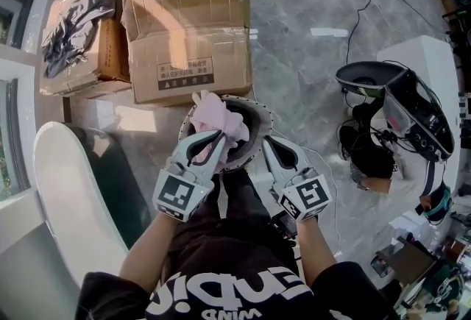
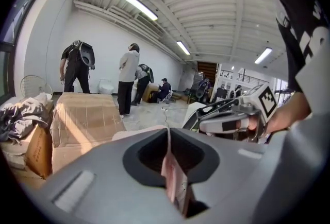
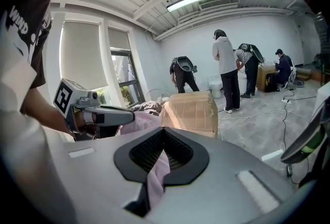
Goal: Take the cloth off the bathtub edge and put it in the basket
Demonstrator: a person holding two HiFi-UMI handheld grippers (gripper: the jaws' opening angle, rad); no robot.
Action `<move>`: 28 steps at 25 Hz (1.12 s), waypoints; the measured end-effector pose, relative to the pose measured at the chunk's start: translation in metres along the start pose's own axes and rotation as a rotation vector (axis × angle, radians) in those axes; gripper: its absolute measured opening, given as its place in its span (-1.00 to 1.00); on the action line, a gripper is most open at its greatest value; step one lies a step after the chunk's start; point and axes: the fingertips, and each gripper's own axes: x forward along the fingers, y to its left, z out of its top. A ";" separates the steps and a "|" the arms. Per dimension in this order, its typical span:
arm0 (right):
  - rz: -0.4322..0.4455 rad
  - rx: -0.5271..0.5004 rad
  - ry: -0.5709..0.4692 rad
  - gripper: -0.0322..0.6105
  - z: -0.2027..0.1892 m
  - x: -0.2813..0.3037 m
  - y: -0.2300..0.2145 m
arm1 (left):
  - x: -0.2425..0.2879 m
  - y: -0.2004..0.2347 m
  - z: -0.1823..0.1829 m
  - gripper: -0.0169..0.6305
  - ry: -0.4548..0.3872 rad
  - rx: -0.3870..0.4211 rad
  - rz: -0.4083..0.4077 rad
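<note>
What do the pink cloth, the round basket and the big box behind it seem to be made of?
The pink cloth looks like soft matte fabric: it bunches in folds. The basket is probably dark plastic mesh: fine holes show in the right gripper view. The box is brown cardboard, with shiny tape and a printed label.

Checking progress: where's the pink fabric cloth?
Head view centre: pink cloth over the round mesh basket, clamped by left gripper and right gripper.
</note>
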 end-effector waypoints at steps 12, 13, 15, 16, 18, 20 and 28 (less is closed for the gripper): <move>-0.005 0.031 0.060 -0.87 -0.045 0.010 -0.013 | 0.022 0.012 -0.146 -0.92 0.221 -0.111 0.036; -0.005 0.035 0.071 -0.87 -0.053 0.011 -0.016 | 0.024 0.011 -0.154 -0.92 0.225 -0.118 0.032; -0.007 0.045 0.093 -0.87 -0.069 0.013 -0.020 | 0.030 0.007 -0.169 -0.92 0.230 -0.130 0.019; -0.009 0.051 0.102 -0.87 -0.077 0.015 -0.021 | 0.033 0.005 -0.176 -0.92 0.232 -0.134 0.010; -0.015 0.071 0.121 -0.87 -0.095 0.019 -0.023 | 0.041 0.005 -0.191 -0.92 0.237 -0.141 -0.002; -0.020 0.090 0.139 -0.87 -0.113 0.023 -0.025 | 0.050 0.006 -0.203 -0.92 0.236 -0.156 -0.011; -0.035 0.155 0.179 -0.87 -0.167 0.035 -0.030 | 0.074 0.018 -0.253 -0.92 0.259 -0.192 -0.024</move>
